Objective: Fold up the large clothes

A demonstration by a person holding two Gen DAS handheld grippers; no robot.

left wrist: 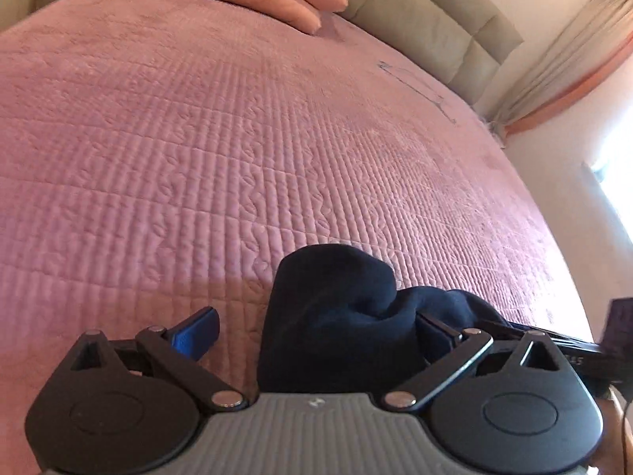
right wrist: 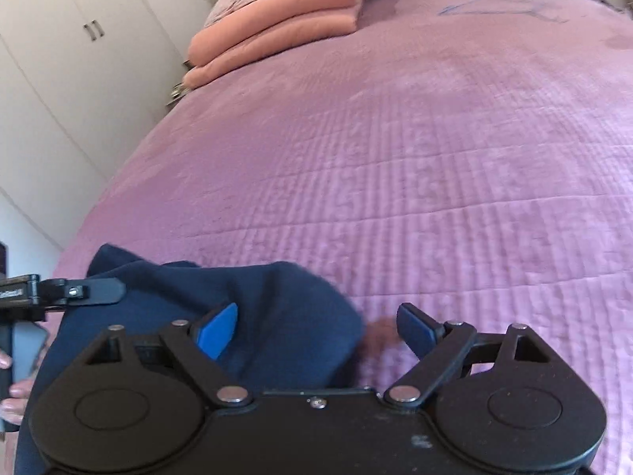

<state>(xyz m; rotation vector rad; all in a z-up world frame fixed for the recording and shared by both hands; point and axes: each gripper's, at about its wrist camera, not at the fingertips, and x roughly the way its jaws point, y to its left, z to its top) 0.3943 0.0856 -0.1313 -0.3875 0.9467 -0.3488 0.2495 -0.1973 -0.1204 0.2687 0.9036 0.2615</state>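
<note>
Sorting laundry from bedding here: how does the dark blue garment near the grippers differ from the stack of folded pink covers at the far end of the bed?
The navy garment is dark blue and bunched in a loose heap; the folded pink covers are salmon pink and neatly layered. The garment lies at the near edge, right by the grippers; the covers sit at the far end, by the headboard. Both rest on the mauve quilted bedspread.

My left gripper has its right finger buried in the navy garment, whose lower part my housing hides. The quilted bed blurs nearby.
</note>
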